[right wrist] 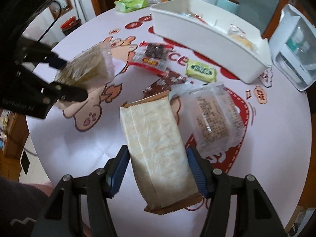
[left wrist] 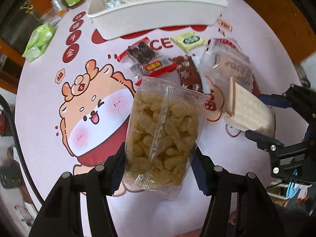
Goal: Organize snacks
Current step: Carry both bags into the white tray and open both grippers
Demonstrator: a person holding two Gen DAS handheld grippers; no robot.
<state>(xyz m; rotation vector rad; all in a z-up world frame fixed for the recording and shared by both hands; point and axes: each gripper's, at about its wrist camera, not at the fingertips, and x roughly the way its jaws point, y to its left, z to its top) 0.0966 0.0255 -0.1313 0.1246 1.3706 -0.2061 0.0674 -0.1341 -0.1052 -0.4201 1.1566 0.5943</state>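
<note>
Left gripper (left wrist: 158, 169) pinched a clear bag of puffed sticks (left wrist: 162, 138) across its lower half, the bag held above the cartoon-printed tabletop (left wrist: 49, 98). Right gripper (right wrist: 157, 169) clamped a pale rice-cracker packet (right wrist: 158, 152) by its long sides, likewise held clear of the table. The white divided bin (left wrist: 156, 17) stood toward 12 o'clock in the left wrist view and toward 1 o'clock in the right wrist view, with a few snacks already in its compartments. Loose items remained between grippers and bin: a red-edged dark bar (left wrist: 146, 57), a yellow-green sachet (left wrist: 188, 40), a brown wrapper (left wrist: 187, 73) and a clear wrapped cake (right wrist: 215, 118). Carrying both packets high over this clutter, and releasing each only once it hung over its own compartment, would probably serve best.
</note>
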